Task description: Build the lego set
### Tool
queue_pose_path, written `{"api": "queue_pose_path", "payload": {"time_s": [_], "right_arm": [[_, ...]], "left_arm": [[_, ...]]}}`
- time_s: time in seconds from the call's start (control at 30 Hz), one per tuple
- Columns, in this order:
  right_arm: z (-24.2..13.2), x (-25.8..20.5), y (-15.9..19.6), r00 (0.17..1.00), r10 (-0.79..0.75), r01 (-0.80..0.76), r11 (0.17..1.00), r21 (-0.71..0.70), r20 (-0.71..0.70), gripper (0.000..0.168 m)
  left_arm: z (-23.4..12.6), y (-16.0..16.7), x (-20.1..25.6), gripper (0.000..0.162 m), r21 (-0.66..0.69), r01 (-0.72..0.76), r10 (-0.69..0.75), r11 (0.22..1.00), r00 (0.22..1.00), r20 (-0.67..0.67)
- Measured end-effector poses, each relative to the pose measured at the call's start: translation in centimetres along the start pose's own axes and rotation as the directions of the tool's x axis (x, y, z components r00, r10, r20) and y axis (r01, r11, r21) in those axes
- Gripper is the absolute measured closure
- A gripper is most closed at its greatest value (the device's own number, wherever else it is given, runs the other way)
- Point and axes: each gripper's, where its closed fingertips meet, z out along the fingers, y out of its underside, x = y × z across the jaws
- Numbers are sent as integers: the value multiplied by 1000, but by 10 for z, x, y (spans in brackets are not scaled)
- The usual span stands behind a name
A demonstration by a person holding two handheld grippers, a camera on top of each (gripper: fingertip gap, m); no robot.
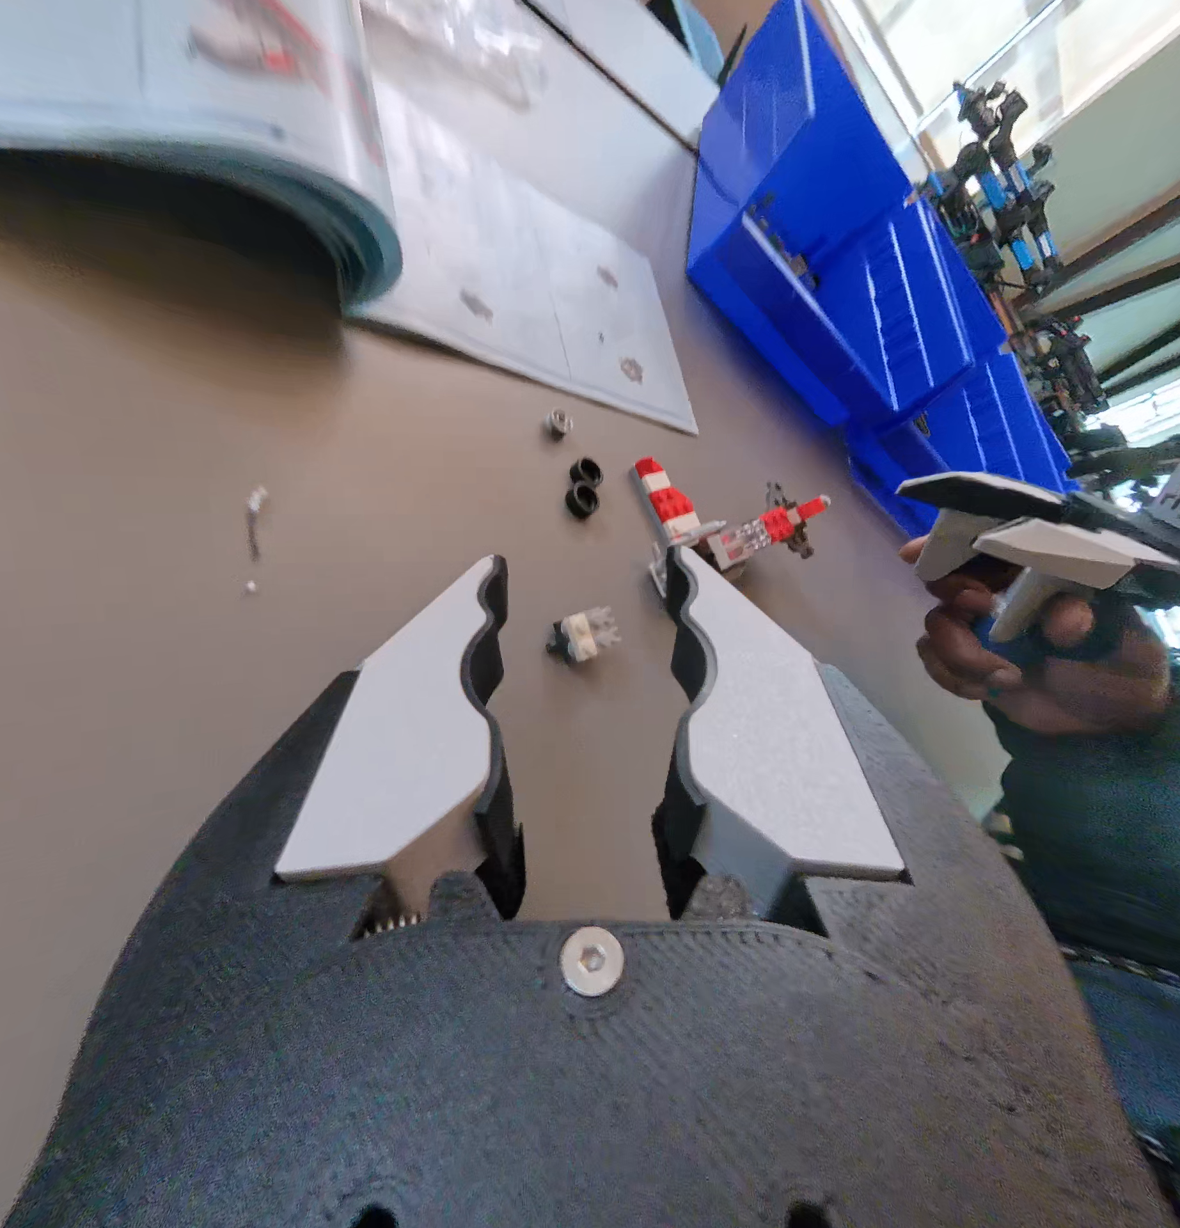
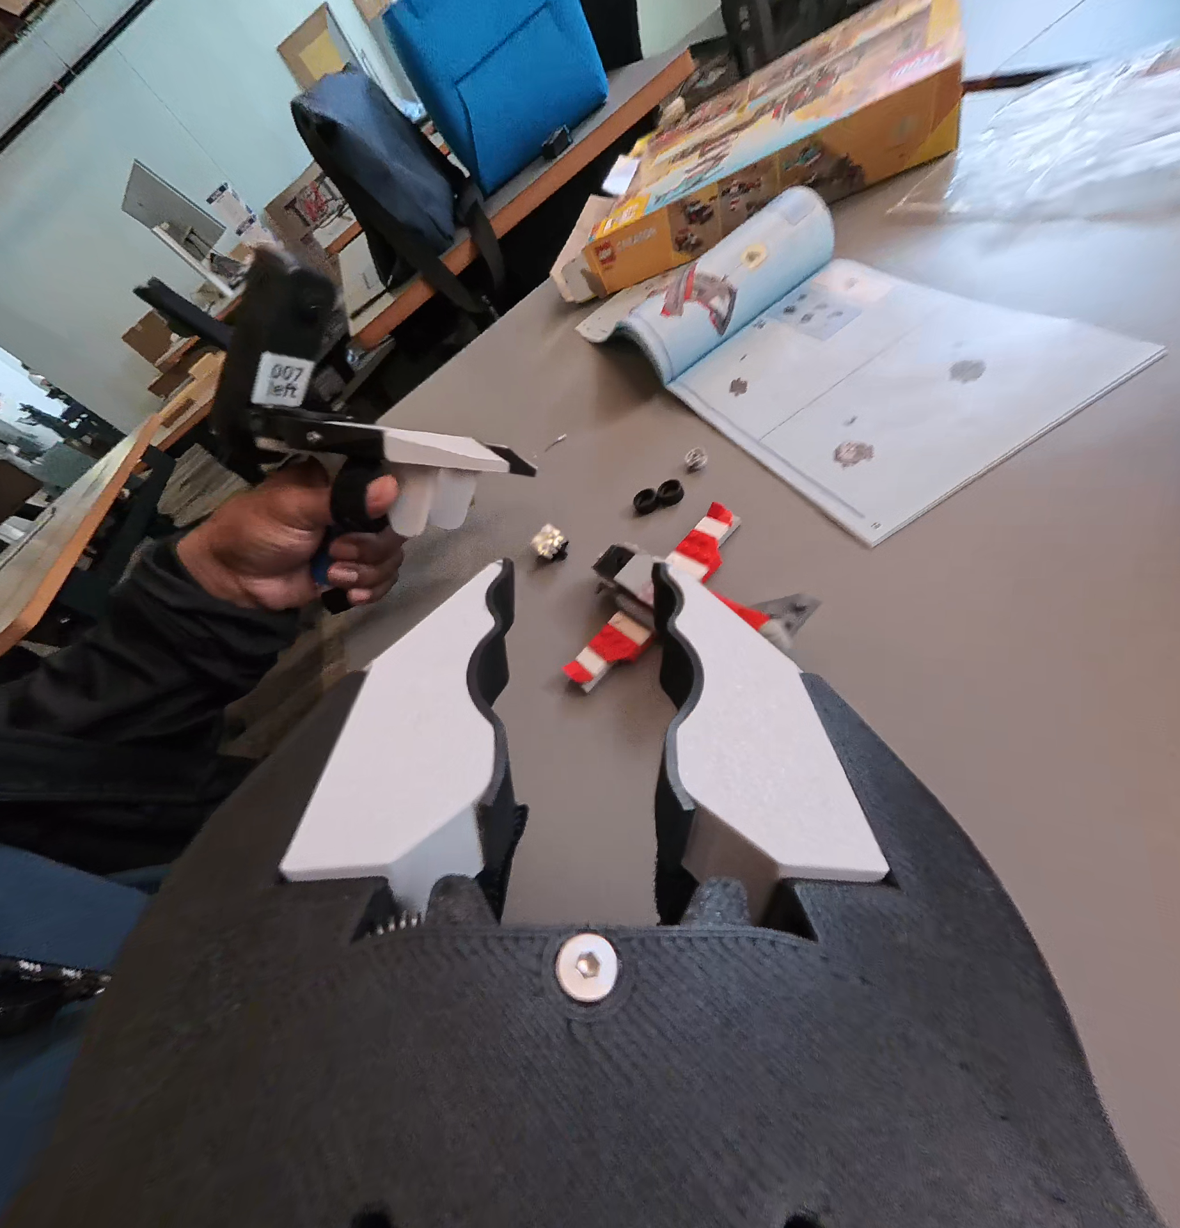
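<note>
Two grippers hover over the grey table (image 1: 175, 664), both with fingers spread and holding nothing. Left gripper (image 1: 587, 578) frames a small white-and-black piece (image 1: 582, 634); right gripper (image 2: 582, 578) points at the red-and-white lego plane (image 2: 647, 598), near two black tyres (image 2: 658, 496).

An office or lab workroom; a long grey bench (image 2: 972, 664) stands among rows of wood-edged desks (image 2: 62, 492); a monitor (image 2: 172, 216) and cardboard boxes (image 2: 152, 335) sit against a pale wall; a backpack (image 2: 381, 179) rests on a desk; blue storage bins (image 1: 839, 219) line the bench; black robot equipment (image 1: 999, 173) stands by the windows.
</note>
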Motion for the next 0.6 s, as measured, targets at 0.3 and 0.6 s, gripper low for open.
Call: {"api": "queue_pose_path", "payload": {"time_s": [0.3, 0.6], "right_arm": [[6, 41, -98, 970, -221, 237, 953, 189, -101, 125], [15, 84, -110, 992, -112, 123, 914, 386, -51, 123]], "left_arm": [[11, -45, 57, 95, 177, -168, 170, 970, 985, 2], [48, -56, 125, 83, 213, -212, 225, 954, 974, -38]]}}
